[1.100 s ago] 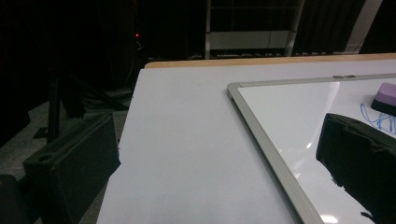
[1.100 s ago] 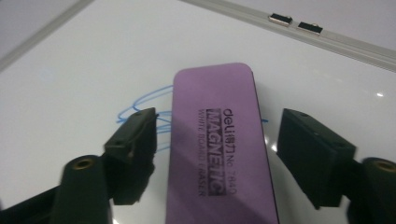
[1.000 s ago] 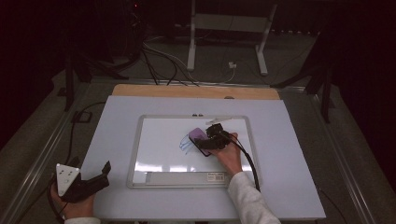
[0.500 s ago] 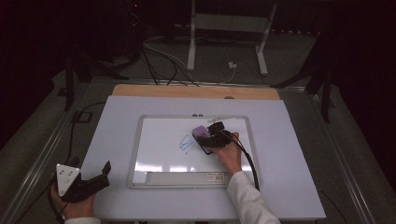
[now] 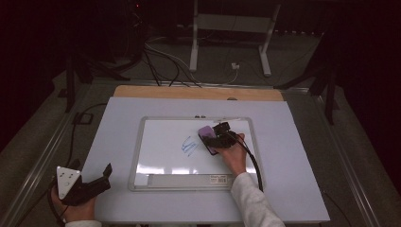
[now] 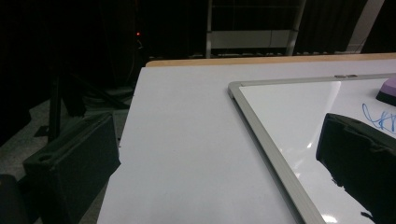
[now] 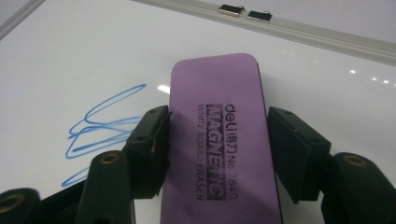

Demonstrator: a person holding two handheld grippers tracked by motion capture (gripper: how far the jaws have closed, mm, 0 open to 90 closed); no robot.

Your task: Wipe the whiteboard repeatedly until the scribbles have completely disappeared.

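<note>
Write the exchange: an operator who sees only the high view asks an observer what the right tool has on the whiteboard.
Observer: A purple eraser. The right tool has just been closing its jaws, and both pads press on its sides.
Operator: Any print on it?
Observer: Yes, "MAGNETIC WHITE BOARD ERASER".
Operator: And the left tool?
Observer: The left tool has its jaws wide apart with nothing between them, pointing along the whiteboard frame.

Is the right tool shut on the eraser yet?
Shut on it: in the right gripper view both pads of the right tool press the eraser's sides.
</note>
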